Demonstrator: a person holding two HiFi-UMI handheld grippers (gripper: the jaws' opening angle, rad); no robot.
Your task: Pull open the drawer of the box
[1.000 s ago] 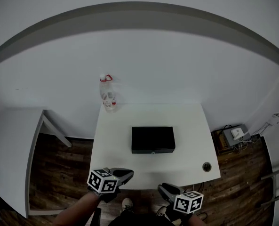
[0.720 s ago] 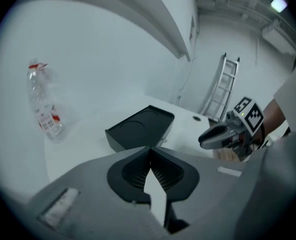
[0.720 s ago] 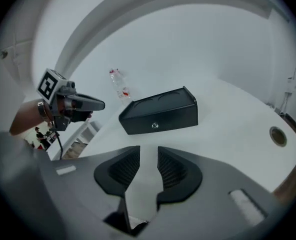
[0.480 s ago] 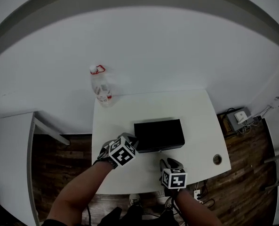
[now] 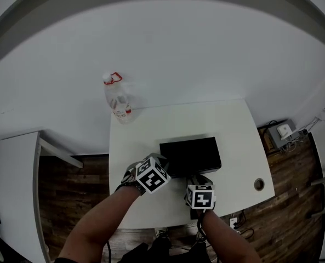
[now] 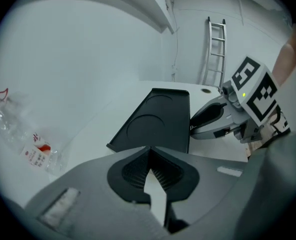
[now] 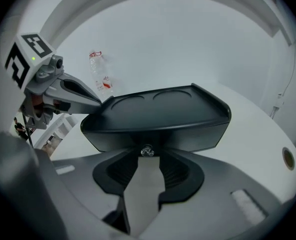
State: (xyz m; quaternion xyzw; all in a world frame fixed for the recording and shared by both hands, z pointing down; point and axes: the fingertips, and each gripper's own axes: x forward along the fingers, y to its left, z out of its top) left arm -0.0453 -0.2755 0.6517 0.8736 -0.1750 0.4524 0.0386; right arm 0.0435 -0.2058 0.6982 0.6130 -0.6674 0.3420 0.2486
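We see from the head view the white table (image 5: 151, 141) with the black box (image 5: 190, 155) at its middle, drawer front towards us. The drawer looks shut.

Only the right gripper view shows us the small metal knob (image 7: 147, 150) on that front. From above, the right gripper (image 5: 198, 179) covers it. This gripper sits at the box's near side with its jaws opening. The knob is in the gap at their tips, and the pads are not pressing on it.

The left gripper (image 5: 160, 160) is at the box's near left corner. Its own view shows its jaws pressed together with nothing between them, and the box's lid just beyond the tips.

Beyond the box's far left corner stands a clear bottle (image 5: 117, 100) with a red cap ring. We cannot read the red print on its label.

To the right of the box, near the table's edge, is a small round hole (image 5: 259, 184).
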